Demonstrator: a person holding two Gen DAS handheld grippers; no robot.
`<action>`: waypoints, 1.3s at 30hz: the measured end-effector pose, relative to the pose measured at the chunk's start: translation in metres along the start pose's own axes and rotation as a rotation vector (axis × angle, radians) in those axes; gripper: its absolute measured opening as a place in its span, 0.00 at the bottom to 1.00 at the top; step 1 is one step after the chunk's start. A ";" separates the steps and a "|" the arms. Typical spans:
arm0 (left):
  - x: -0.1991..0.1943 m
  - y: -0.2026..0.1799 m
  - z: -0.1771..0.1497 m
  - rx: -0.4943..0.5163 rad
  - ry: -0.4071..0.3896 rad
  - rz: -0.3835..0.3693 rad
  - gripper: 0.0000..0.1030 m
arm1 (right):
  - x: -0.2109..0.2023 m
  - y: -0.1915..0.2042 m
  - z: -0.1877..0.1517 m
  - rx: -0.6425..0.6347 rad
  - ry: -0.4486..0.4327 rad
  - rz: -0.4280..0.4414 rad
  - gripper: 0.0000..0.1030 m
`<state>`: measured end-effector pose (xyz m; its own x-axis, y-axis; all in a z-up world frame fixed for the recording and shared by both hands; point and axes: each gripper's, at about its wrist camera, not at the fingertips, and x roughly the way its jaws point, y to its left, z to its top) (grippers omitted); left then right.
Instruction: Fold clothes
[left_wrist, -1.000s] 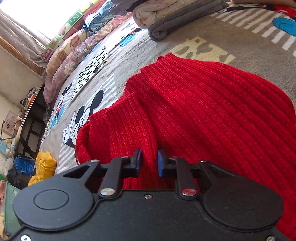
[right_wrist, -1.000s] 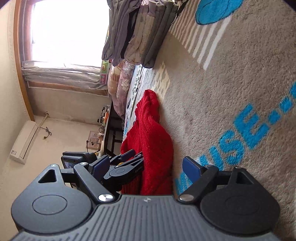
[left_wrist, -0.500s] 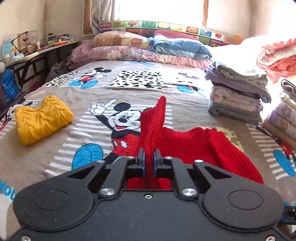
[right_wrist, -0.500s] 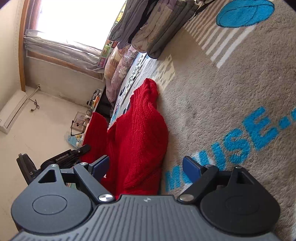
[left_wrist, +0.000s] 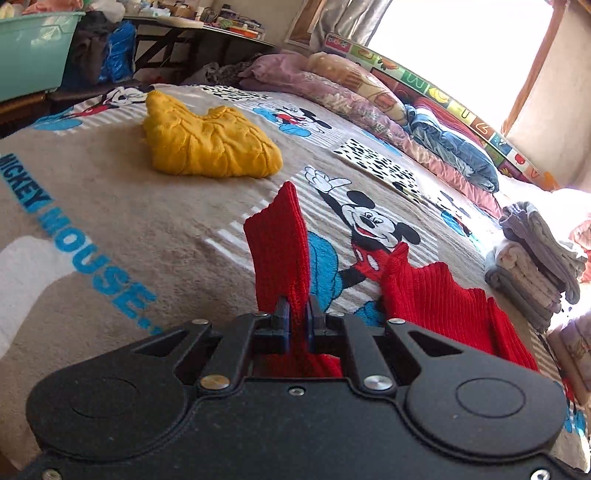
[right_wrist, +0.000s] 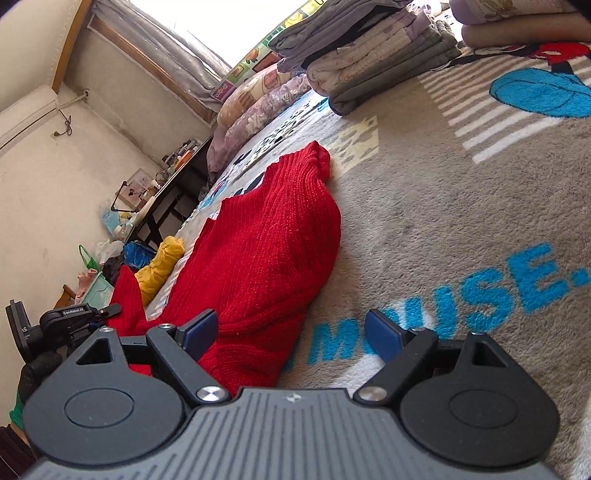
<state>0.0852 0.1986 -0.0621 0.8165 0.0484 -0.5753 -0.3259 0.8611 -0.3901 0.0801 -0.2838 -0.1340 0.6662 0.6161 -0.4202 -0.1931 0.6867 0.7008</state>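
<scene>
While the left gripper (left_wrist: 298, 314) has its jaws clenched on a narrow strip of the red sweater (right_wrist: 266, 243), probably a sleeve or side edge, that strip stands lifted at the lower centre of the left wrist view and the rest of the garment lies on the bed blanket (left_wrist: 129, 221), trailing toward the lower right of that frame. In the right wrist view the same sweater fills the centre and lower left; the right gripper (right_wrist: 295, 332) hangs just beside its near edge with jaws released wide and nothing between them, one pad over the knit, the other over the blanket's blue lettering. Risks, as judged: (a) the pinch takes only a thin bite of loose knit, so the cloth could slide out if it is drawn across; (b) with the right jaws holding nothing, the body has no anchor and may drag or bunch along the blanket rather than crease cleanly; (c) stretchy ribbing may let the lifted strip twist and land skewed. The yellow sweater (left_wrist: 207, 144), upper left of the left view, and the folded stack (left_wrist: 535, 258) at the right edge lie well apart
</scene>
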 end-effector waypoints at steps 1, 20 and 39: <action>-0.001 0.006 -0.001 -0.029 0.001 -0.009 0.07 | -0.001 0.000 -0.001 -0.007 -0.003 0.000 0.83; -0.004 0.090 -0.007 -0.419 0.042 0.102 0.40 | -0.001 0.003 -0.008 -0.076 -0.032 0.000 0.84; -0.006 0.102 0.002 -0.328 -0.101 0.325 0.10 | -0.002 0.010 -0.017 -0.155 -0.050 -0.009 0.87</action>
<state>0.0473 0.2872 -0.0972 0.6842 0.3524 -0.6384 -0.6924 0.5888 -0.4170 0.0651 -0.2718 -0.1359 0.7026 0.5927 -0.3938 -0.2936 0.7456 0.5982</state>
